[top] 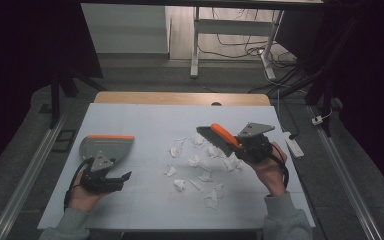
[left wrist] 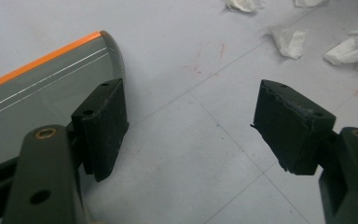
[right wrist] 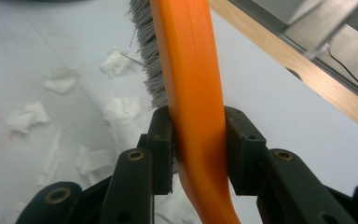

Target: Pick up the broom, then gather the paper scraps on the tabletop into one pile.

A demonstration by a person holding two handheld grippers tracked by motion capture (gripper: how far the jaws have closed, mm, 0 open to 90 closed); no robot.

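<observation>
A grey dustpan [top: 106, 147] with an orange front edge lies at the left of the white table sheet [top: 145, 120]. My left gripper [top: 119, 179] stands open just below the pan. Its jaws sit wide apart over bare sheet, with the dustpan [left wrist: 37, 88] behind the left jaw. My right gripper [top: 240, 145] is shut on the orange handle of a hand brush [top: 219, 136], lifted above the paper. The brush [right wrist: 191, 79] points away with its grey bristles to the left. Several torn white paper scraps [top: 195, 170] lie scattered mid-table.
The sheet covers a wooden table whose bare strip [top: 180, 98] shows at the far edge. Beyond stand white desk legs [top: 195, 45] and floor cables [top: 280, 75]. A power strip [top: 294, 144] lies on the floor at the right.
</observation>
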